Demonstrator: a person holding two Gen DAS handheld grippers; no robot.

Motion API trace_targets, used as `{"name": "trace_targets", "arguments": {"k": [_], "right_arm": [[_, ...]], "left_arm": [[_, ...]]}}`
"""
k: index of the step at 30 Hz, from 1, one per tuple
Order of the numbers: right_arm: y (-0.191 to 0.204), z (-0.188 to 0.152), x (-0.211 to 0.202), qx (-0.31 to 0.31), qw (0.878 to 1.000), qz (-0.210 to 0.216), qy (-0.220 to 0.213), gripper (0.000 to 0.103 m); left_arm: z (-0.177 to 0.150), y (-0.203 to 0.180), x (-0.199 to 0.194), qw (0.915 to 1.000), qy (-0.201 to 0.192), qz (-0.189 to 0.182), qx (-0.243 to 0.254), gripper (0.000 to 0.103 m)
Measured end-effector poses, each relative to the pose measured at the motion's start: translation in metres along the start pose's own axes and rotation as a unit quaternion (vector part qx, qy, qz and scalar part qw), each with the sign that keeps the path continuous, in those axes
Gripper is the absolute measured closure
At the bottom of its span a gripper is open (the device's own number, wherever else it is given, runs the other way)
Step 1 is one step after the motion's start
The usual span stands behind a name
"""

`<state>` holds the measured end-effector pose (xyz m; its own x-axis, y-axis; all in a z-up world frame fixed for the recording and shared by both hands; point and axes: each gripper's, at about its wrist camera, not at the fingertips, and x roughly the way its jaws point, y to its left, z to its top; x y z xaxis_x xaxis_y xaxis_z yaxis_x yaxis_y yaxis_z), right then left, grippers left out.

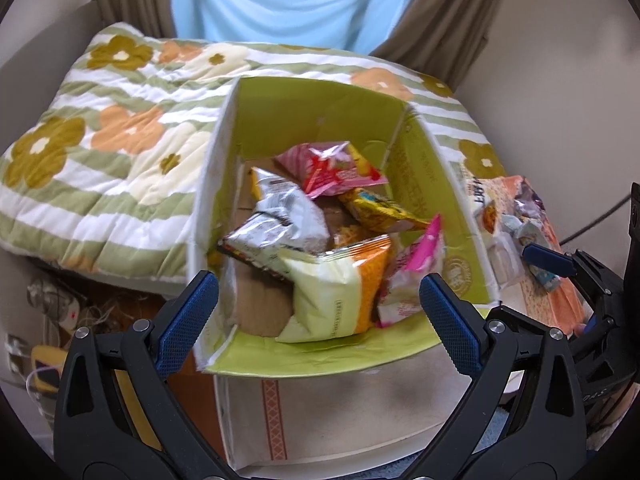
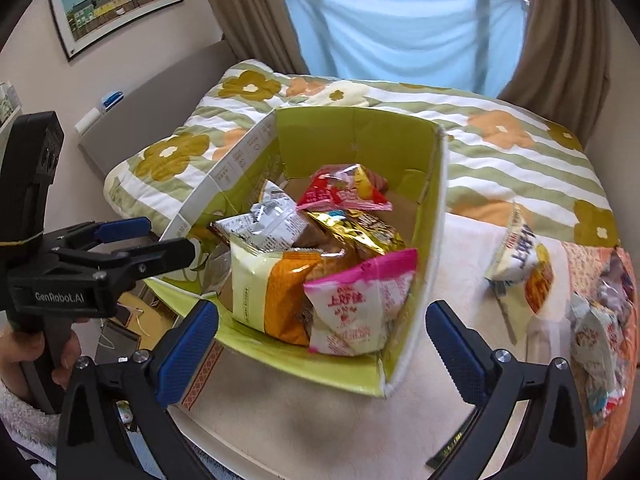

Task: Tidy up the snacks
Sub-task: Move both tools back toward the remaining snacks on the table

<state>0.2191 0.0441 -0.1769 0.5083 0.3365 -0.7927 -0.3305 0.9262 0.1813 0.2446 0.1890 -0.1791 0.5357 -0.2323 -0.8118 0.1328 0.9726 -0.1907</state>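
Observation:
An open cardboard box with a green inside point(image 1: 436, 184) point(image 2: 430, 216) holds several snack packets: a cream-and-orange one point(image 1: 340, 288) point(image 2: 276, 292), a pink-and-white one point(image 1: 416, 268) point(image 2: 360, 304), a silver one point(image 1: 280, 216) point(image 2: 268, 220), a gold one point(image 2: 360, 228) and a red one point(image 1: 332, 168) point(image 2: 344, 188). My left gripper point(image 1: 320, 312) is open and empty just above the box's near edge; it also shows at the left of the right wrist view point(image 2: 156, 236). My right gripper point(image 2: 320, 344) is open and empty in front of the box. More packets point(image 2: 524, 260) lie loose to the right of the box.
The box stands on a white surface point(image 2: 468, 248) beside a flowered quilt point(image 1: 100, 152) point(image 2: 520, 152). An orange patterned cloth point(image 2: 608, 280) at the right carries several wrapped snacks point(image 2: 596, 340). Curtains and a light blue sheet hang behind. Cables and clutter lie on the floor at the lower left point(image 1: 52, 320).

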Motion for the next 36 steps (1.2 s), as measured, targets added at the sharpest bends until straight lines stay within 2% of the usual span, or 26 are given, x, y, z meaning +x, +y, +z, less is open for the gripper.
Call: {"name": "trace_targets", "arguments": {"k": [6,11,15,20,25,29,32,34,36], "right_arm": [[-0.013,-0.013,-0.027,0.032,0.998,-0.042,-0.017,0.000],[-0.036,-0.028,-0.053,0.071,0.994,-0.075,-0.040,0.000],[-0.069,-0.040,-0.075,0.102,0.987,-0.107,-0.060,0.000],[-0.116,-0.048,-0.086,0.111,0.982,-0.145,-0.046,0.000],[-0.161,-0.062,-0.081,0.121,0.985,-0.119,-0.017,0.000],[-0.191,-0.078,-0.066,0.132,0.989,-0.068,0.005,0.000],[-0.203,-0.082,-0.053,0.123,0.991,-0.046,0.025,0.000],[-0.209,-0.084,-0.041,0.108,0.993,-0.035,0.035,0.000],[-0.216,-0.085,-0.029,0.097,0.994,-0.040,0.043,0.000]], "left_arm": [[0.001,-0.026,0.003,0.9989,-0.001,-0.036,0.028,0.003],[-0.003,-0.052,0.001,0.9978,-0.005,-0.048,0.047,0.003],[-0.010,-0.080,0.001,0.9969,-0.007,-0.053,0.058,0.003],[-0.025,-0.118,0.005,0.9967,-0.010,-0.053,0.061,0.003],[-0.049,-0.168,0.026,0.9965,0.017,-0.053,0.063,0.003],[-0.070,-0.212,0.054,0.9945,0.048,-0.045,0.081,0.003],[-0.083,-0.230,0.075,0.9941,0.067,-0.055,0.065,0.003],[-0.094,-0.241,0.094,0.9941,0.082,-0.049,0.051,0.003],[-0.105,-0.251,0.115,0.9942,0.094,-0.034,0.040,0.003]]}}
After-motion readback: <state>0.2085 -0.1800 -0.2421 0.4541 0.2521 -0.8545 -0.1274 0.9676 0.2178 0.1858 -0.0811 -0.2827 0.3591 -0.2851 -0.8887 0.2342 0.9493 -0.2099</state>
